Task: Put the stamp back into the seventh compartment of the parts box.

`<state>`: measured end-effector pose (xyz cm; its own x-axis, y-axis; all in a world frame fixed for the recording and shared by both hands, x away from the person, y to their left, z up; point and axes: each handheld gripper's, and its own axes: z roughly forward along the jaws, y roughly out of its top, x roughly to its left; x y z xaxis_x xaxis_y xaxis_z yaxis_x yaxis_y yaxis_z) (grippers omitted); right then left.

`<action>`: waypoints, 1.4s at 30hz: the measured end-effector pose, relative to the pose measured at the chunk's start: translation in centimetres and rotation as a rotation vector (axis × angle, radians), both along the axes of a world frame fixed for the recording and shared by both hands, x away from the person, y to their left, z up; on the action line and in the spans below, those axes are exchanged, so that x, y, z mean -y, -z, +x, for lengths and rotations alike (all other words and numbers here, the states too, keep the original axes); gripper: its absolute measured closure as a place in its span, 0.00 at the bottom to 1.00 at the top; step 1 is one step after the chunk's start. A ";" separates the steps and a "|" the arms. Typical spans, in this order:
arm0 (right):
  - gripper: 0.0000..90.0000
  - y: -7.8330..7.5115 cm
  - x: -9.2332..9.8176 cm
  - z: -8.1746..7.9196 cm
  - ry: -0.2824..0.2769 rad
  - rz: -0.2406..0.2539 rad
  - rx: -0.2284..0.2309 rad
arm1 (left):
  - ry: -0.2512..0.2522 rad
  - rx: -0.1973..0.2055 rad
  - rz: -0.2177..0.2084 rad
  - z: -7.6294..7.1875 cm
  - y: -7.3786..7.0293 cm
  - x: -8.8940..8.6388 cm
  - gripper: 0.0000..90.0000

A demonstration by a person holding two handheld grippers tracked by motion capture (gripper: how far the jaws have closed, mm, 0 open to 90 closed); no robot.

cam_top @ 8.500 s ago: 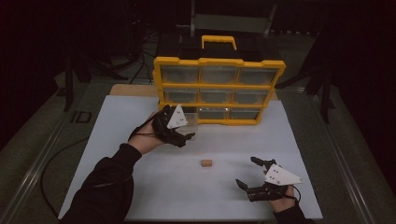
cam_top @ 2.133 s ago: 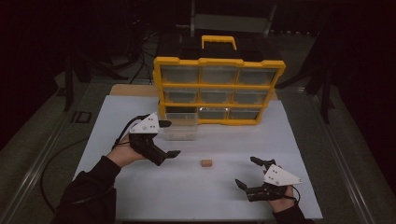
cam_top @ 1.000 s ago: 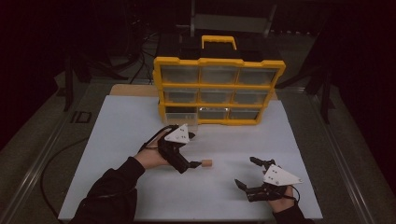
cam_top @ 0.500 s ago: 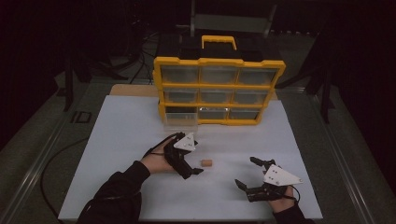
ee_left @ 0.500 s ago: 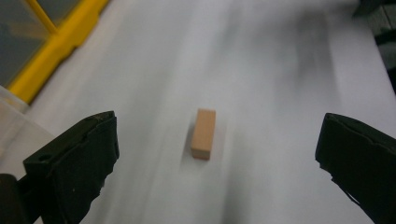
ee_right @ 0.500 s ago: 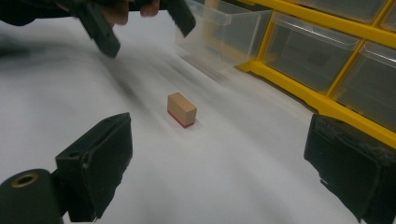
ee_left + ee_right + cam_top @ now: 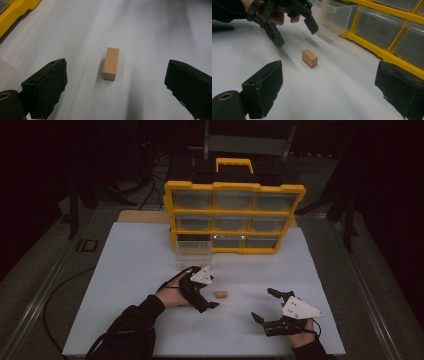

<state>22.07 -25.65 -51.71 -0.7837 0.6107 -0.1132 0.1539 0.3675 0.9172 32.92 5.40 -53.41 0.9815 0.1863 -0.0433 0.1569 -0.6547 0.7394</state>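
Observation:
A small tan block with a red underside lies on the white board. My left gripper hovers low just left of it, open; its jaws have just been closing a little. In the left gripper view the block lies ahead between the wide jaws of that gripper, untouched by either pad. My right gripper rests open near the front right of the board, empty. The right gripper view looks past its own jaws at the block and the left gripper beyond it.
A yellow drawer organizer with clear drawers stands at the back of the board. Its bottom-left clear drawer is pulled out toward me, also seen as the clear drawer behind the left gripper.
My left gripper has come down and to the right from beside the pulled-out drawer, ending low next to the block. The right gripper and the block have stayed put.

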 end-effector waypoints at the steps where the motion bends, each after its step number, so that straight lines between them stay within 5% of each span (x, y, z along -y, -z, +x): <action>1: 0.09 0.0 0.0 0.0 0.000 -0.001 0.000 | 0.000 0.000 0.003 0.0 0.2 0.1 0.07; 18: 0.09 0.0 0.0 0.0 -0.004 0.000 -0.001 | -0.003 -0.015 0.024 0.2 1.7 1.0 0.17; 34: 0.09 0.0 0.1 0.0 -0.004 0.000 0.004 | 0.000 0.010 0.048 0.4 2.3 2.2 0.57; 42: 0.09 0.0 0.1 0.0 -0.004 0.001 0.005 | 0.001 0.029 0.054 0.5 2.4 2.3 0.66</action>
